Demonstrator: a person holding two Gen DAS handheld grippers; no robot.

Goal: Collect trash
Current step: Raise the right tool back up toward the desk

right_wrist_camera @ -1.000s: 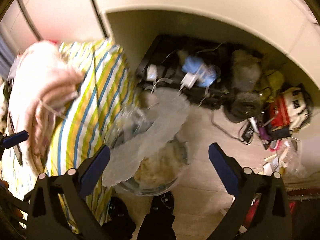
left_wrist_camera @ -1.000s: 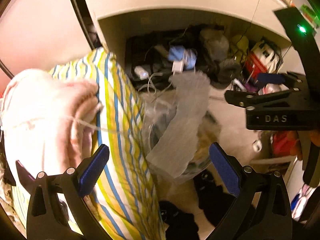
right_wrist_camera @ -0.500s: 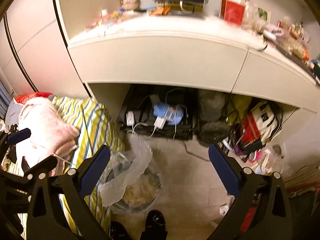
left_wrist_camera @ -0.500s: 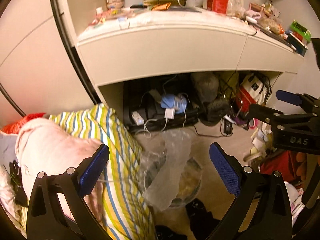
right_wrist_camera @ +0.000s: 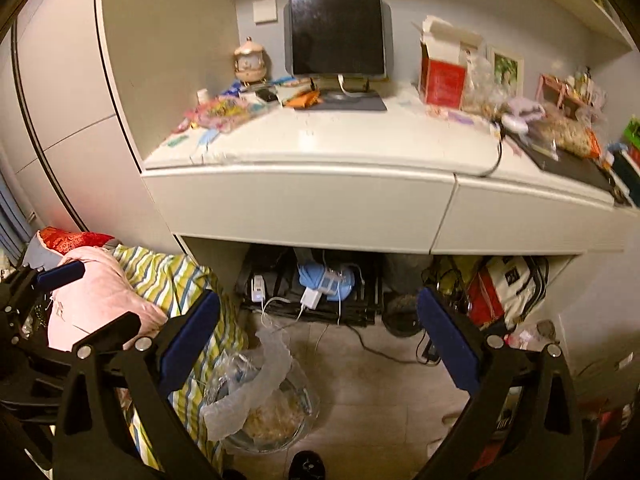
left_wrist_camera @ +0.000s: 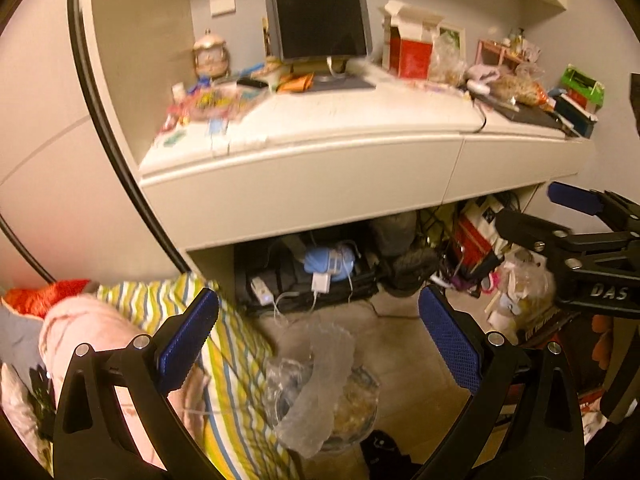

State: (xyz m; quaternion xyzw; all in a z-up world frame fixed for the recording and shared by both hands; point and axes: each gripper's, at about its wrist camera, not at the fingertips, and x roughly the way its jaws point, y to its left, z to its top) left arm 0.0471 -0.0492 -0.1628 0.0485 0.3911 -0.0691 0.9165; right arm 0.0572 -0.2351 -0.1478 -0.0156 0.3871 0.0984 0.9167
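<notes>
A trash bin lined with a clear plastic bag [left_wrist_camera: 320, 388] stands on the floor beside a striped blanket; it also shows in the right wrist view [right_wrist_camera: 264, 404], holding crumpled trash. My left gripper [left_wrist_camera: 316, 344] is open and empty, above and in front of the bin. My right gripper [right_wrist_camera: 318, 340] is open and empty, also above the bin. The right gripper shows at the right edge of the left wrist view [left_wrist_camera: 580, 240]. Colourful wrappers [right_wrist_camera: 224, 110] and an orange packet [right_wrist_camera: 306, 100] lie on the white desk [right_wrist_camera: 360, 140].
A monitor [right_wrist_camera: 338, 20], a red and white carton [right_wrist_camera: 444, 68], snack bags [right_wrist_camera: 568, 132] and a figurine [right_wrist_camera: 250, 60] crowd the desk. Cables, chargers and bags [right_wrist_camera: 320, 280] fill the space under it. A pink pillow [right_wrist_camera: 96, 300] lies on the striped blanket [right_wrist_camera: 176, 276] at left.
Both grippers have risen and tilted up from close over the bin, so the desk top and monitor have come into view. Both stay open and empty.
</notes>
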